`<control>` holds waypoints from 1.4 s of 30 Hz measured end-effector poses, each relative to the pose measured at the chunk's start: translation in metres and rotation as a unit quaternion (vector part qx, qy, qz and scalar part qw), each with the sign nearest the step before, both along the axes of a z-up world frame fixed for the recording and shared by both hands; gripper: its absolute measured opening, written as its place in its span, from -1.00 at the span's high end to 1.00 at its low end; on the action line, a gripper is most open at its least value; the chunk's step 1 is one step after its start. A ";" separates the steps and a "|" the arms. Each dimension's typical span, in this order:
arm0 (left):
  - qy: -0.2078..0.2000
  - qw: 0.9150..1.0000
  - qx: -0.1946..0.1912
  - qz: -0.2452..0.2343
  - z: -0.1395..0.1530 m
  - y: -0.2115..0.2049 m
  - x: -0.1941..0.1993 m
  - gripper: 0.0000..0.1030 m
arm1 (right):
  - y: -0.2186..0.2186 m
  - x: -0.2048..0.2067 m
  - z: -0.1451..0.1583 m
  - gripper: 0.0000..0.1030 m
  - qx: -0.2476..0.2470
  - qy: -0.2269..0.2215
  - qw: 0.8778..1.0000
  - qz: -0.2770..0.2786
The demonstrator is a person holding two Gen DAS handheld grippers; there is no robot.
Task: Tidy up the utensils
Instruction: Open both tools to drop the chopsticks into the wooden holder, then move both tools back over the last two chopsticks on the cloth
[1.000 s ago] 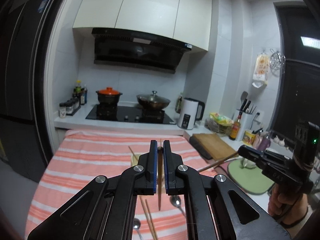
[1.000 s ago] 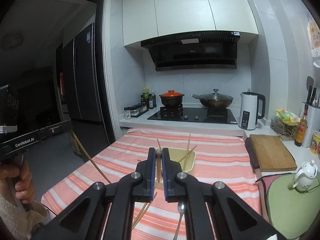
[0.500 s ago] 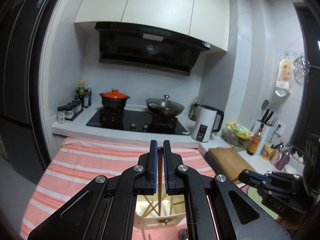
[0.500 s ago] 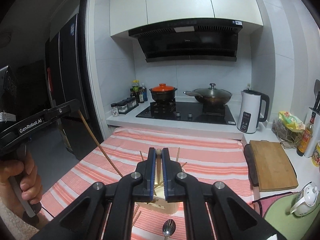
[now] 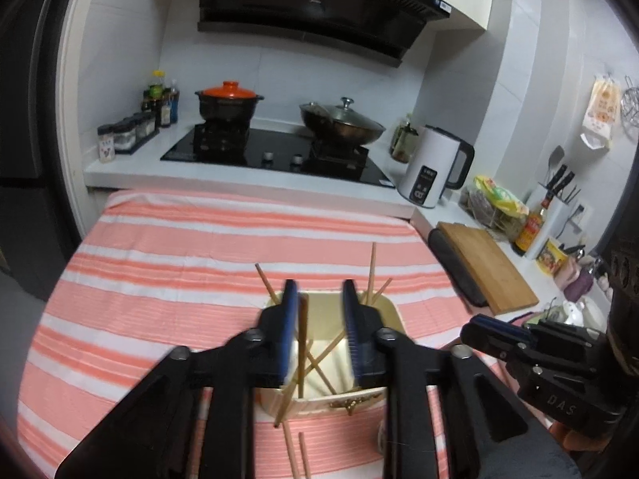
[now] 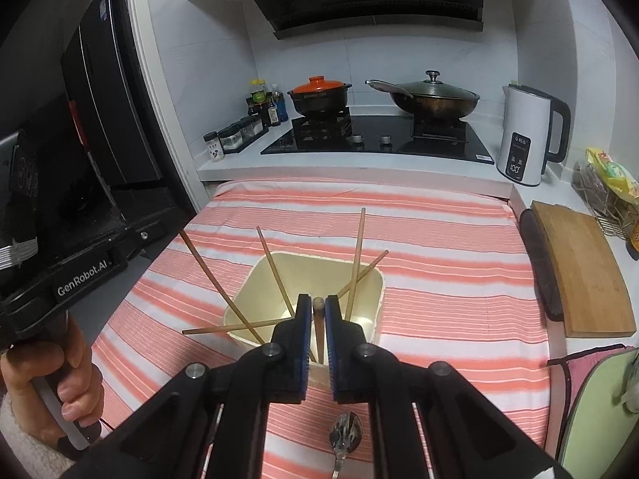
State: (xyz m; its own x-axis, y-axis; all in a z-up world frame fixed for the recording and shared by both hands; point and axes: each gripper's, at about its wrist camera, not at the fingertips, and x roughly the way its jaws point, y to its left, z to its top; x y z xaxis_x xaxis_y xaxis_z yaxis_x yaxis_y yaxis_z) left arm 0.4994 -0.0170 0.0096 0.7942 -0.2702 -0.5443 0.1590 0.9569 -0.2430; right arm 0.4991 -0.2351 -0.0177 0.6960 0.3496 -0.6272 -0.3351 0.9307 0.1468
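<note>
At the far left of the right wrist view, the person's hand [image 6: 60, 379] is cut off by the frame edge, gripping the left gripper's handle. The left gripper [image 5: 319, 311] has its fingers spread apart over the cream utensil holder [image 5: 389, 311], released since half a second ago, when they were clenched on a chopstick; that dark chopstick [image 5: 302, 343] now leans against the left finger inside the holder, whose floor the gripper's frame mostly hides. Loose chopsticks [image 5: 293, 451] lie on the striped tablecloth [image 5: 159, 263] below, cut off by the frame. The right gripper [image 6: 318, 307] is clenched on a wooden-handled utensil [image 6: 318, 303], its lower end hidden; a spoon [image 6: 345, 433] lies beneath. A cutting board [image 6: 579, 271] sits right.
</note>
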 end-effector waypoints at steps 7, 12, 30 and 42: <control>-0.009 1.000 0.018 -0.007 0.007 0.007 -0.032 -0.55 | 0.004 -0.020 0.015 0.08 0.001 -0.055 0.998 -0.008; -0.008 0.999 0.050 -0.019 0.003 0.015 -0.076 -0.76 | 0.000 -0.058 0.032 -0.04 -0.005 -0.107 0.994 -0.016; 0.101 0.993 0.068 0.009 -0.144 0.029 -0.228 -0.83 | -0.032 -0.216 -0.118 -0.12 -0.070 -0.091 0.990 -0.081; 0.120 0.990 0.068 0.005 -0.170 0.029 -0.243 -0.83 | 0.005 -0.254 -0.174 -0.12 -0.063 -0.035 0.997 -0.022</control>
State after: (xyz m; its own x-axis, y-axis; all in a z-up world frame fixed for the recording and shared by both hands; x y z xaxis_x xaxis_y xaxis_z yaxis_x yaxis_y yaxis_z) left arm 0.2568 0.0119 -0.1608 0.6393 -0.1749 -0.7488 0.1035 0.9845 -0.1415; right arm 0.2453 -0.2300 -0.1921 0.7522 0.2404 -0.6135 -0.2998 0.9540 0.0063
